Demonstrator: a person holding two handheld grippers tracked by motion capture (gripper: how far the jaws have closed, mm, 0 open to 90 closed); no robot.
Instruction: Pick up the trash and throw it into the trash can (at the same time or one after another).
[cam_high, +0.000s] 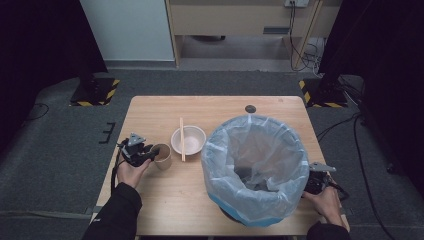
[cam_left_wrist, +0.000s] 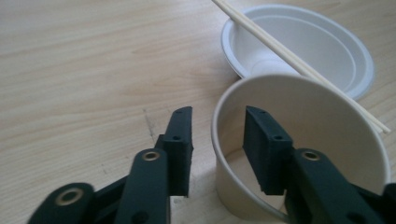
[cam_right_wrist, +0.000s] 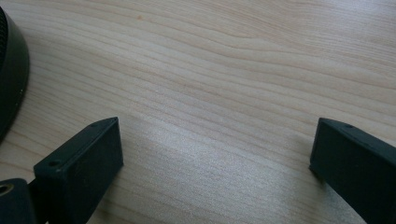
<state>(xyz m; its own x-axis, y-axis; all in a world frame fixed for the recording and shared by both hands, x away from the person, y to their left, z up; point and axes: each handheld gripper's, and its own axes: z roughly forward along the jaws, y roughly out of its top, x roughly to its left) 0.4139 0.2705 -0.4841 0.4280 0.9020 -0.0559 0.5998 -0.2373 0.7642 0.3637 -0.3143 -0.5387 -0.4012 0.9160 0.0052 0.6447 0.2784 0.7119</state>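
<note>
Jaws of the left gripper (cam_left_wrist: 217, 140) stood astride the near wall of the paper cup (cam_left_wrist: 322, 135), one jaw outside it and one inside. A small gap remained on each side of the wall, so the pads did not press on it and the cup was not gripped. This cup stood upright on the wooden table (cam_high: 150, 107), just left of the white bowl (cam_high: 188, 139) in the high view. Behind the cup, in the left gripper view, the bowl (cam_left_wrist: 299, 46) lay close to it, and a pair of chopsticks (cam_left_wrist: 299, 65) rested across the rim of the bowl and passed over the far edge of the cup. In the high view the left gripper (cam_high: 149, 153) was at the left side of the cup (cam_high: 162, 155), held by the person's left hand (cam_high: 131, 172).

To the right of the bowl stood a large bin (cam_high: 256, 167) lined with a pale plastic bag. At the right side of the bin the right gripper (cam_high: 312, 182) was seen near the table edge. Its jaws were wide apart over bare wood (cam_right_wrist: 215, 84), with nothing between them, and the dark base of the bin (cam_right_wrist: 9, 79) showed beside them.
</note>
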